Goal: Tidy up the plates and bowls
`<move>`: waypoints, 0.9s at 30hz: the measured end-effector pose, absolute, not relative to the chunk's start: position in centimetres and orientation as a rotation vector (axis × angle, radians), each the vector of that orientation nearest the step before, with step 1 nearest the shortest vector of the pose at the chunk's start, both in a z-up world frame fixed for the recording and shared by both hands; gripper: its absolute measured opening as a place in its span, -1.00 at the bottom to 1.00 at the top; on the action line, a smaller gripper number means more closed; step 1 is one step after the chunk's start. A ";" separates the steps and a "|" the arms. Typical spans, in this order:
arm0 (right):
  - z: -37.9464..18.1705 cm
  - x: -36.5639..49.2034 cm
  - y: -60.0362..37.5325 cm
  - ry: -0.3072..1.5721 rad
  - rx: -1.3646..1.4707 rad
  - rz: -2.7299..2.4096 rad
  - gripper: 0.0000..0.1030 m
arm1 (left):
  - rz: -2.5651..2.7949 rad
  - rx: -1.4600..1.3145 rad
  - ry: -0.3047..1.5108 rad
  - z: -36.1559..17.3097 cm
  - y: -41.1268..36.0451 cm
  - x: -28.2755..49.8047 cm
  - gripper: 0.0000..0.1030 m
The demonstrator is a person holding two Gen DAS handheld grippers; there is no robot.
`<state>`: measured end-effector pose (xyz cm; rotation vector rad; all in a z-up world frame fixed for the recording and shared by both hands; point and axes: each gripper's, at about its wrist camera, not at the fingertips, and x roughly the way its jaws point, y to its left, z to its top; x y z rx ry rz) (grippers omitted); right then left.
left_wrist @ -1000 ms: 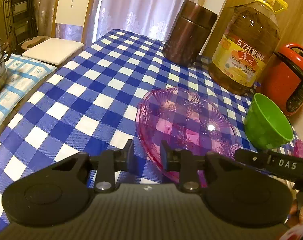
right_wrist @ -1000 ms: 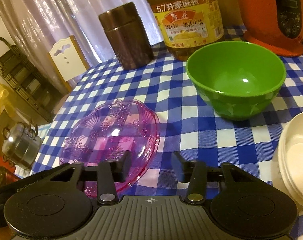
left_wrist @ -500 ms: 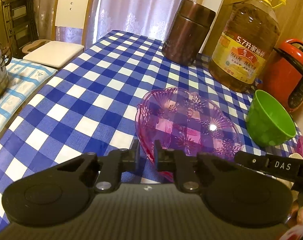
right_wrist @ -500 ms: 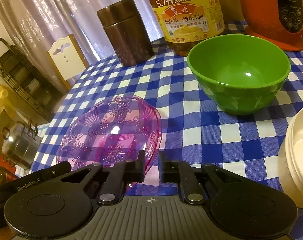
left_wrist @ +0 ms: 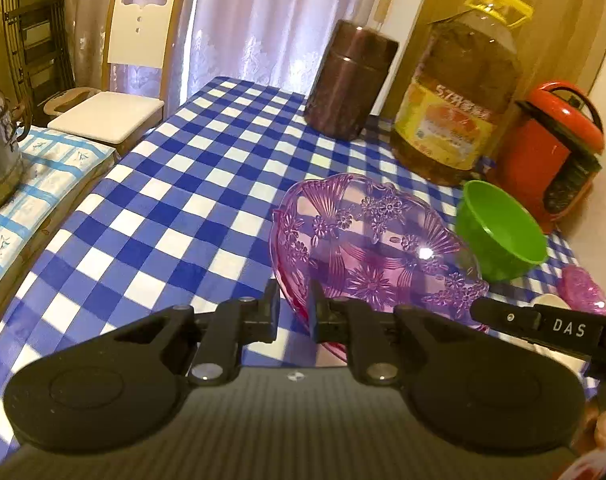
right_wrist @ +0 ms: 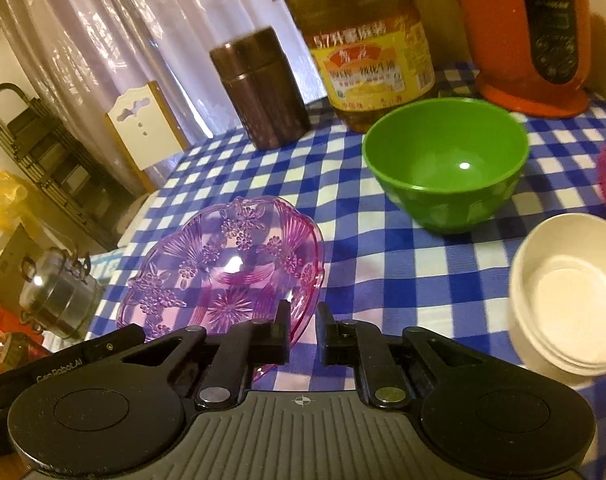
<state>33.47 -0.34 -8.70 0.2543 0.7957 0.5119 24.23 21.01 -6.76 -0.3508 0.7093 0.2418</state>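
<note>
Fingers of both the left gripper (left_wrist: 294,307) and right gripper (right_wrist: 303,330) pinch opposite rims of the pink dish (left_wrist: 373,248). Uneven lifting may twist it free onto the bench (left_wrist: 175,208).

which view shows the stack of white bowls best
The right wrist view. There the white bowls sit nearly whole at the right edge, nested rims and pale inside visible. The left wrist view shows only a small white sliver behind the other gripper's black bar, beside the green bowl.

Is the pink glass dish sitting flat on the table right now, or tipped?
Tipped. The pink glass dish tilts with its near rim raised, pinched by both the left gripper and the right gripper.
</note>
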 end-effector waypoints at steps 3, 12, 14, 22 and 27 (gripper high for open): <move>-7.4 32.1 -1.6 0.783 0.261 0.509 -0.76 | 0.230 -0.354 0.701 -5.5 19.9 23.1 -0.76; -4.2 27.8 -6.5 0.747 0.285 0.469 -0.76 | 0.168 -0.318 0.691 -2.3 15.0 20.7 -0.76; -3.7 26.9 -7.9 0.741 0.292 0.457 -0.76 | 0.150 -0.310 0.692 -2.0 13.8 20.4 -0.75; -2.2 24.0 -13.1 0.717 0.330 0.390 -0.76 | 0.069 -0.276 0.699 -0.6 9.0 19.3 -0.75; -1.5 22.2 -16.3 0.695 0.340 0.351 -0.76 | 0.017 -0.252 0.702 0.0 6.0 18.8 -0.75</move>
